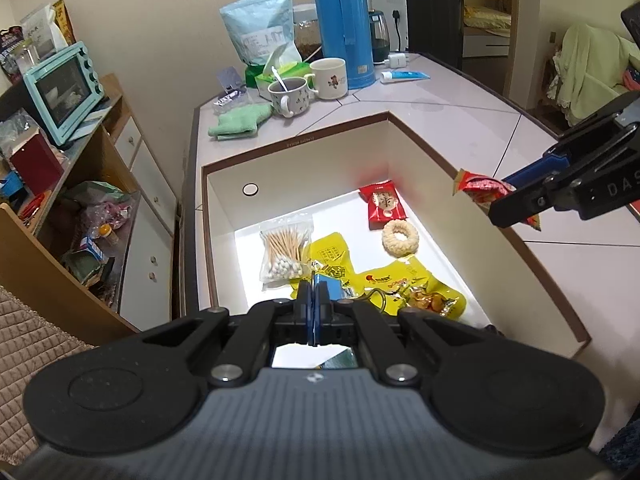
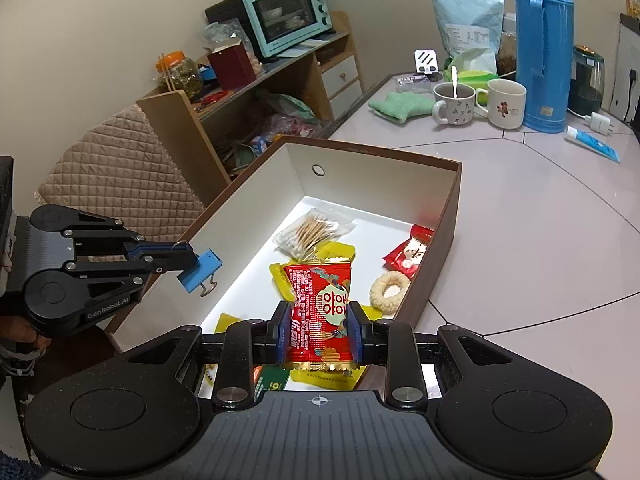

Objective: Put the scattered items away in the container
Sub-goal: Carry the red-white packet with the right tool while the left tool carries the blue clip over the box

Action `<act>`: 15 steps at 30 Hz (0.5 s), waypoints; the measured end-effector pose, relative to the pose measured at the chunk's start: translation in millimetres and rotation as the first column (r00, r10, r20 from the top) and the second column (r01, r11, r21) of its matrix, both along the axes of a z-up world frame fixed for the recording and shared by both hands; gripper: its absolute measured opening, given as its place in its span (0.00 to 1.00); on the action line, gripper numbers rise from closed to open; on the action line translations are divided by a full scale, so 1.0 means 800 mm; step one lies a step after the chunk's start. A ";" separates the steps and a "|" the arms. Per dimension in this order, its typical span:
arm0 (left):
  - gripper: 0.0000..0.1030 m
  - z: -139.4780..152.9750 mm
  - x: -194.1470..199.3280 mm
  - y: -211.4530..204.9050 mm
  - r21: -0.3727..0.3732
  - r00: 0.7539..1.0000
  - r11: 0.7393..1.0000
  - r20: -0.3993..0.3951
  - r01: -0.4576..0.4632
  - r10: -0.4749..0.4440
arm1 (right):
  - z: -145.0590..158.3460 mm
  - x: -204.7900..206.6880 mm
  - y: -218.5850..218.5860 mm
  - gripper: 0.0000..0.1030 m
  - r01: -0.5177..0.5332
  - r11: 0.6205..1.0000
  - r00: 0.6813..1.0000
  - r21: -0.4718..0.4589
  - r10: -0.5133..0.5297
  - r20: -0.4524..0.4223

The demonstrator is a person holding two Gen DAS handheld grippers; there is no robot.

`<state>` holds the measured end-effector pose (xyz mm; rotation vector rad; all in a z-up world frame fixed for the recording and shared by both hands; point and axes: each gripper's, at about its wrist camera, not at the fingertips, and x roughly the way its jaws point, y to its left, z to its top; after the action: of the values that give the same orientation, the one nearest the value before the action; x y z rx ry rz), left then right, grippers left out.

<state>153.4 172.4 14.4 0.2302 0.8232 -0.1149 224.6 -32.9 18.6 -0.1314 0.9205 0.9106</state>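
Note:
A brown box with white inside (image 1: 296, 144) (image 2: 444, 216) lies open on the table. In it lie a bag of cotton swabs (image 1: 282, 254) (image 2: 310, 232), yellow snack packets (image 1: 404, 284) (image 2: 336, 250), a small red packet (image 1: 385, 204) (image 2: 410, 254) and a ring-shaped snack (image 1: 400, 238) (image 2: 390, 290). My left gripper (image 1: 315, 292) (image 2: 192, 266) is shut on a blue binder clip (image 2: 200, 270) (image 1: 332, 286) over the box's left side. My right gripper (image 2: 319, 330) (image 1: 500, 196) is shut on a red snack packet (image 2: 320, 308) (image 1: 478, 186) above the box's near end.
At the table's far end stand a blue thermos (image 1: 344, 24) (image 2: 544, 48), two mugs (image 1: 290, 96) (image 2: 506, 104), a green cloth (image 1: 238, 120) (image 2: 394, 106), a tube (image 1: 404, 76) (image 2: 592, 142) and a pale blue bag (image 1: 260, 28). A shelf with a teal oven (image 2: 288, 14) (image 1: 60, 88) stands left.

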 end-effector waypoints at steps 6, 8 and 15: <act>0.00 -0.019 0.025 0.006 -0.001 0.999 1.000 -0.035 0.015 -0.015 | -0.007 0.013 0.006 0.27 0.017 1.000 1.000 -0.008 -0.017 -0.016; 0.00 -0.026 0.031 0.008 -0.001 0.999 1.000 -0.048 0.019 -0.019 | -0.009 0.016 0.007 0.27 0.021 1.000 1.000 -0.011 -0.021 -0.022; 0.00 -0.046 0.049 0.014 -0.002 0.996 1.000 -0.085 0.019 -0.019 | -0.016 0.024 0.014 0.27 0.028 0.999 0.999 -0.019 -0.029 -0.038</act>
<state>192.8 183.3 -22.3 0.2330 0.9053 -0.1435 243.5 -22.0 5.7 -0.1170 0.9643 0.8804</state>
